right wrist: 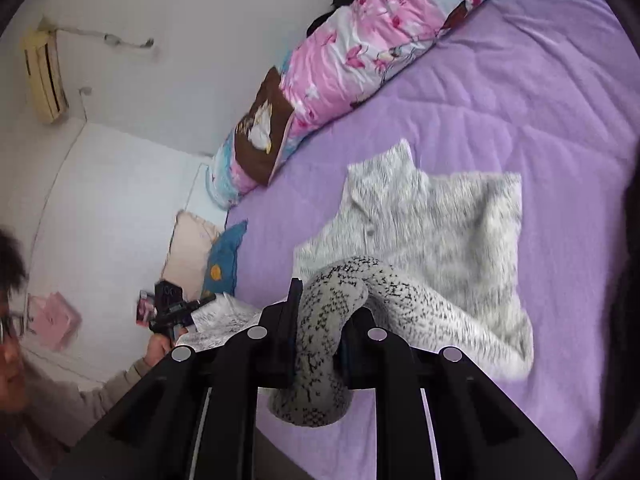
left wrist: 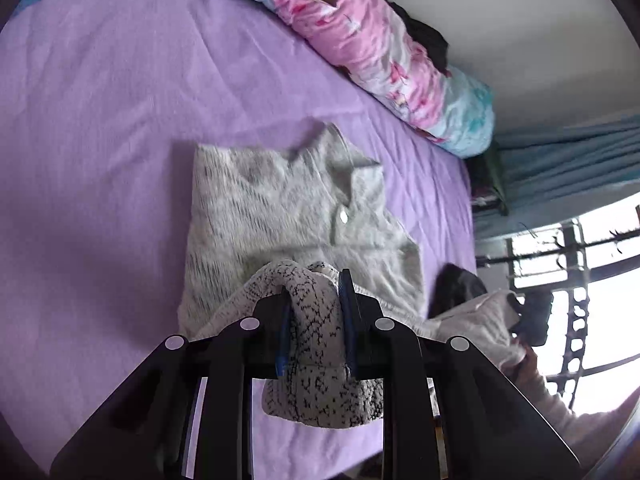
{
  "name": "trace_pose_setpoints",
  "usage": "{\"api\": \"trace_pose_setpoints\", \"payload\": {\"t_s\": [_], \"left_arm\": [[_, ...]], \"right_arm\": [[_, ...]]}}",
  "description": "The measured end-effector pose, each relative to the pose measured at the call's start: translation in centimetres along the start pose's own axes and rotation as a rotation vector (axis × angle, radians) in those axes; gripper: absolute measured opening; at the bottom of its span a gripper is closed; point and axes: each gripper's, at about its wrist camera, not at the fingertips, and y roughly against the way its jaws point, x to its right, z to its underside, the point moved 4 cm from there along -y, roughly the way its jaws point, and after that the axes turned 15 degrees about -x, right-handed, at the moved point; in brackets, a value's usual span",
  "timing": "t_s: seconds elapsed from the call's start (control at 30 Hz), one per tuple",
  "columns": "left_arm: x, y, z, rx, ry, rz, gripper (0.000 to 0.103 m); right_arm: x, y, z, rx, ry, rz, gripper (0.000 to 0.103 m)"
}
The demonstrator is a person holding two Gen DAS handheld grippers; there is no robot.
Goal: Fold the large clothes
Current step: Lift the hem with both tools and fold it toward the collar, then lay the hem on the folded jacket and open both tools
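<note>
A fuzzy grey-white sweater (left wrist: 280, 208) with a collar and one button lies partly folded on the purple bedsheet (left wrist: 100, 120). Its speckled black-and-white knit edge is lifted toward me. In the left wrist view, my left gripper (left wrist: 316, 300) is shut on a bunch of that edge, which hangs down between the fingers. At the right of the same view, the right gripper (left wrist: 530, 316) holds more pale fabric. In the right wrist view, my right gripper (right wrist: 324, 312) is shut on a rolled strip of the sweater (right wrist: 440, 232). The left gripper (right wrist: 174, 308) shows at the left in a hand.
A rolled pink and blue quilt (left wrist: 384, 56) and a brown pillow (right wrist: 260, 128) line the wall side of the bed. A window with railings (left wrist: 580, 264) and a blue curtain (left wrist: 568, 152) stand past the bed's end. A person (right wrist: 12, 320) is at the left edge, below an air conditioner (right wrist: 42, 76).
</note>
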Motion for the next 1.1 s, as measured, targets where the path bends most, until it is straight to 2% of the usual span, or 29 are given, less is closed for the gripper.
{"api": "trace_pose_setpoints", "payload": {"t_s": [0.17, 0.3, 0.37, 0.43, 0.53, 0.6, 0.73, 1.03, 1.07, 1.1], "left_arm": [[-2.0, -2.3, -4.5, 0.027, 0.055, -0.038, 0.02], [-4.5, -5.8, -8.6, 0.024, 0.124, -0.07, 0.02], [-5.7, -7.7, -10.2, 0.011, 0.162, -0.098, 0.02], [-6.4, -10.1, -11.5, -0.01, 0.144, -0.162, 0.021], [-7.0, -12.4, -12.0, -0.041, 0.125, -0.26, 0.021], [-7.1, -13.1, -11.7, -0.029, 0.116, -0.294, 0.021], [-7.7, -13.1, -11.5, -0.011, 0.114, -0.292, 0.021], [-6.4, -12.3, -10.7, 0.01, 0.09, -0.308, 0.021], [-6.2, -12.3, -10.8, 0.011, 0.089, -0.305, 0.023], [-6.0, -12.1, -10.8, 0.01, 0.089, -0.303, 0.024]], "right_arm": [[3.2, -1.6, -4.4, 0.059, -0.07, 0.005, 0.015], [6.4, -4.2, -7.6, 0.082, -0.125, 0.035, 0.015], [8.7, -6.1, -8.9, 0.087, -0.173, 0.071, 0.015], [11.1, -7.8, -9.6, 0.09, -0.223, 0.111, 0.015], [13.0, -9.5, -9.6, 0.079, -0.252, 0.173, 0.015], [13.5, -9.8, -9.4, 0.09, -0.26, 0.181, 0.015], [13.7, -9.7, -9.1, 0.093, -0.253, 0.191, 0.015], [12.4, -9.3, -9.3, 0.076, -0.209, 0.217, 0.015], [12.3, -9.3, -9.3, 0.073, -0.206, 0.216, 0.016], [12.1, -9.3, -9.2, 0.072, -0.21, 0.186, 0.021]]}}
